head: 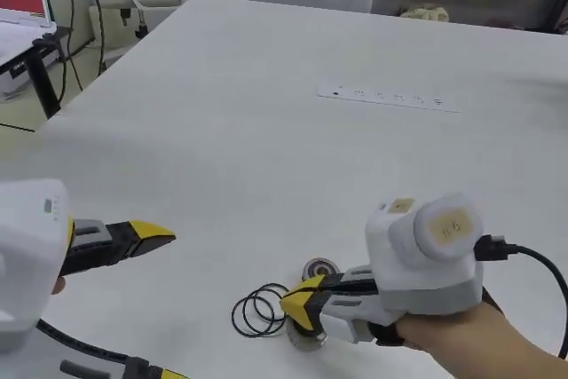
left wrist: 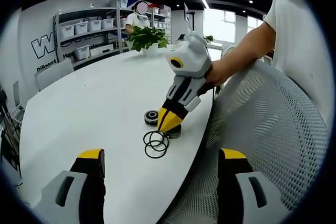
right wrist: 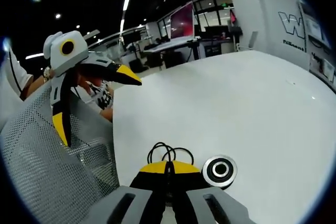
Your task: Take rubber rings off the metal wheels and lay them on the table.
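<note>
Head view: right gripper [head: 302, 303] tips on 1 metal wheel [head: 307, 337], loose rubber rings [head: 257, 311] on the table [head: 266, 130] just beside. Left gripper view: left gripper [left wrist: 161, 156] spread, idle. Right gripper view: jaws pressed together, pinch hidden. Likely peeling a ring; next, pull it clear and lay it by the others.

Large outlined "W" [left wrist: 41, 45] stood on white wall [left wrist: 26, 30] beyond table's [left wrist: 79, 108] far end, in left gripper view. Smaller line [left wrist: 48, 67] just under it began "Di"; rest too blurred to read. Same "W" [right wrist: 291, 22] on wall past table's far edge in right gripper view; line beneath illegible. Round tan sticker [head: 451, 228] on right gripper [head: 300, 301], above table's near edge, bore faint unreadable marks. Small yellow label [head: 401, 206] beside it: unreadable too.
</note>
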Demonstrator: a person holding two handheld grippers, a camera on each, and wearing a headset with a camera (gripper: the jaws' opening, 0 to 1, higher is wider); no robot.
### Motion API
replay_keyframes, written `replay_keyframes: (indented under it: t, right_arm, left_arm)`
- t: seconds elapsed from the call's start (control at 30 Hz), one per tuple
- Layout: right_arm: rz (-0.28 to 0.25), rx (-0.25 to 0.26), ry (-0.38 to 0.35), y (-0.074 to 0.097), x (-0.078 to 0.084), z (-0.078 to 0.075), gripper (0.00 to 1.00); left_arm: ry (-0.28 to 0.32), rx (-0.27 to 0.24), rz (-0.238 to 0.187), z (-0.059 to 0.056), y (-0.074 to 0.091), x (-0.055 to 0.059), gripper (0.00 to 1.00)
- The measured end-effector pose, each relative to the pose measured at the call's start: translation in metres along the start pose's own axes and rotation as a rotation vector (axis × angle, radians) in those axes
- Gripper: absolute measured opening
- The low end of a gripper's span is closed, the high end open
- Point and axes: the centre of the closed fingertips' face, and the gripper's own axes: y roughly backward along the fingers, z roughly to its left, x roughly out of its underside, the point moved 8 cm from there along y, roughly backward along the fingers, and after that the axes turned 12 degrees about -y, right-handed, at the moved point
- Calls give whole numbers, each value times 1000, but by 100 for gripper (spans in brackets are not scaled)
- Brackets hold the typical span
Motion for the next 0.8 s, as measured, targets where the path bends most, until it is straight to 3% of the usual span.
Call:
replay_keyframes:
  t: [0.3, 0.6, 0.8]
  right_arm:
    - [-40, 26, 52, 0, -4, -2, 0]
    - [-19, 27, 68, -2, -1, -3, 2]
    - [-37, 34, 60, 0, -4, -5, 3]
  left_arm:
    - [-5, -3, -1, 0, 0, 0, 84]
    - [-9, 1, 3, 0, 0, 0, 84]
    - [-7, -2, 3, 0, 0, 0, 83]
